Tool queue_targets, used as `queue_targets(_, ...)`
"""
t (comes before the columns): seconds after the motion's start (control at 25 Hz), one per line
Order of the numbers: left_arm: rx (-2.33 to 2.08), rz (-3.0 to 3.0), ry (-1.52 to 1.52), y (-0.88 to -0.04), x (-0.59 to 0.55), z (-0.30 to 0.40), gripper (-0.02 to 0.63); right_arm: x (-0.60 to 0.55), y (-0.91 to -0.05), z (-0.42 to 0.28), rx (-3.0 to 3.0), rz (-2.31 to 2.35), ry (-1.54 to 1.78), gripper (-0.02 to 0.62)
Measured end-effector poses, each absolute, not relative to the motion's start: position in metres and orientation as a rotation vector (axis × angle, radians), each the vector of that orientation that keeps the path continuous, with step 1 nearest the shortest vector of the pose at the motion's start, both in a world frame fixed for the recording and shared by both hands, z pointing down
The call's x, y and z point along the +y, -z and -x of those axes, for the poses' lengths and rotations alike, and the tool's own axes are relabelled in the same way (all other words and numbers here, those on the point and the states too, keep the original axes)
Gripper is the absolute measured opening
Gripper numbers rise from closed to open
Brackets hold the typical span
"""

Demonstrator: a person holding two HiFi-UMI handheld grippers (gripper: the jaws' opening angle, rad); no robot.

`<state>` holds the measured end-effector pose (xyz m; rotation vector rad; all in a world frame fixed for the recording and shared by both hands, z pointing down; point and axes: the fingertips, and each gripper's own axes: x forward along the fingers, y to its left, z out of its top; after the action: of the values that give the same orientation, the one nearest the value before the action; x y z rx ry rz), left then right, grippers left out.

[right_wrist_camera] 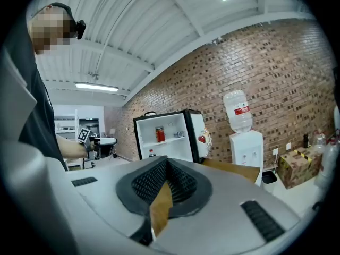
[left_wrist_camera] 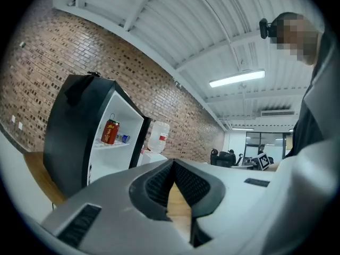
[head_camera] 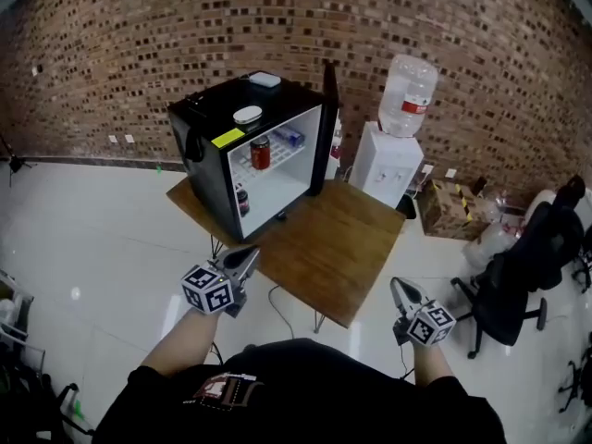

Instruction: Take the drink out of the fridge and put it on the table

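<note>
- Wooden table (head_camera: 342, 248) seen from the head view, carrying a black mini fridge (head_camera: 205, 151) at its far corner, the door swung wide open.
- On the fridge's upper shelf a red drink can (head_camera: 260, 153) stands upright. A darker small bottle (head_camera: 242, 200) sits on the level below it.
- Beside the fridge, against the brick wall, stands a white water dispenser (head_camera: 387, 163). A black office chair (head_camera: 520, 280) is off to the right on the pale floor.
- Both tools are held low at the table's near edge, well apart from the fridge: the left gripper (head_camera: 245, 259) near one corner, the right gripper (head_camera: 403, 292) near the other.
- In the left gripper view the claw is pressed together, the ribbed pads meeting at their tips with nothing pinched. The red drink can (left_wrist_camera: 110, 132) shows beyond on its white shelf, far from the jaws.
- In the right gripper view the claw is likewise pressed together and empty. The open fridge faces it across the table, the can on the upper shelf, with a cardboard box (right_wrist_camera: 295, 166) on the floor right of the dispenser.
</note>
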<state>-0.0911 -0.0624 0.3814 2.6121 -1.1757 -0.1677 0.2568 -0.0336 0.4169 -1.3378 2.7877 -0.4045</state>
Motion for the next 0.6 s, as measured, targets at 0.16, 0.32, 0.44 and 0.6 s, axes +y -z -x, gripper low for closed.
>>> queue_targets(0.16,-1.141,-2.653,0.146,-0.389,-0.120,0.104,0.000,-0.103,-0.401,-0.264,2.752,1.489,0.313,0.012)
queue_targets(0.32,-1.058,-2.698,0.097,-0.405,-0.172,0.114,0.000,-0.175,-0.372,-0.248,2.714,1.622,0.218,0.014)
queue_targets(0.44,-1.025,-2.723,0.087,-0.407,-0.213,0.116,0.000,-0.217,-0.359,-0.219,2.711,1.637,0.197,0.015)
queue_targets(0.6,-1.086,-2.702,0.126,-0.406,-0.275,0.111,0.000,-0.254,-0.375,-0.177,2.784,1.548,0.269,0.015)
